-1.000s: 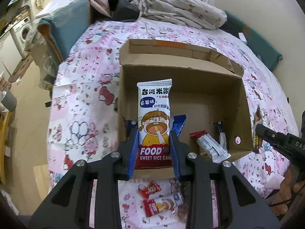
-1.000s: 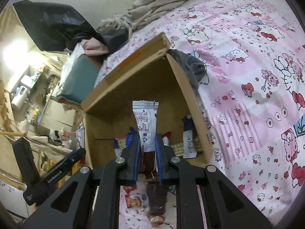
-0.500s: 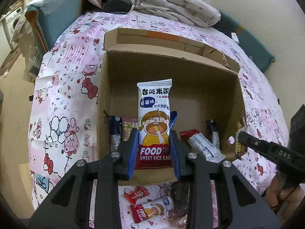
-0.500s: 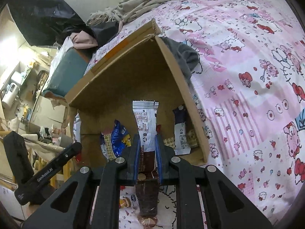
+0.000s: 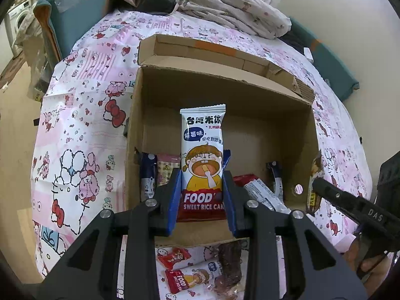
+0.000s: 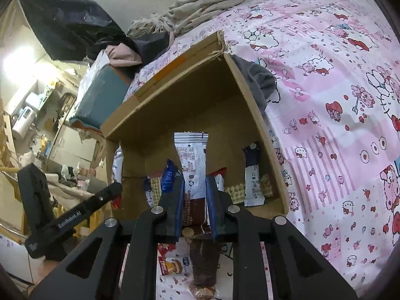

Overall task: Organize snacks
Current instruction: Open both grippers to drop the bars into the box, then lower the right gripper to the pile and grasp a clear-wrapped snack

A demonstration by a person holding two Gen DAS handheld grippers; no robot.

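Note:
My left gripper (image 5: 202, 175) is shut on a white sweet rice cake packet (image 5: 203, 147) with a cartoon child, held upright over the near edge of an open cardboard box (image 5: 225, 92). My right gripper (image 6: 195, 182) is shut on a white and brown snack packet (image 6: 193, 165), printed back side showing, held upright over the same box (image 6: 180, 95). Several snack packets lie on the box floor, among them a blue one (image 5: 148, 172) and a white and red one (image 5: 262, 195). The right gripper also shows at the right of the left wrist view (image 5: 350, 205).
The box sits on a pink Hello Kitty bedspread (image 5: 82, 125). Loose snacks lie in front of the box: a red candy (image 5: 173, 257), a rice cake packet (image 5: 192, 275) and a dark brown bar (image 6: 203, 265). A rumpled blanket (image 5: 225, 5) lies behind. The bed edge drops at the left.
Both grippers have moved closer to the box with their packets still held, so the box looms larger and more of its floor and contents shows.

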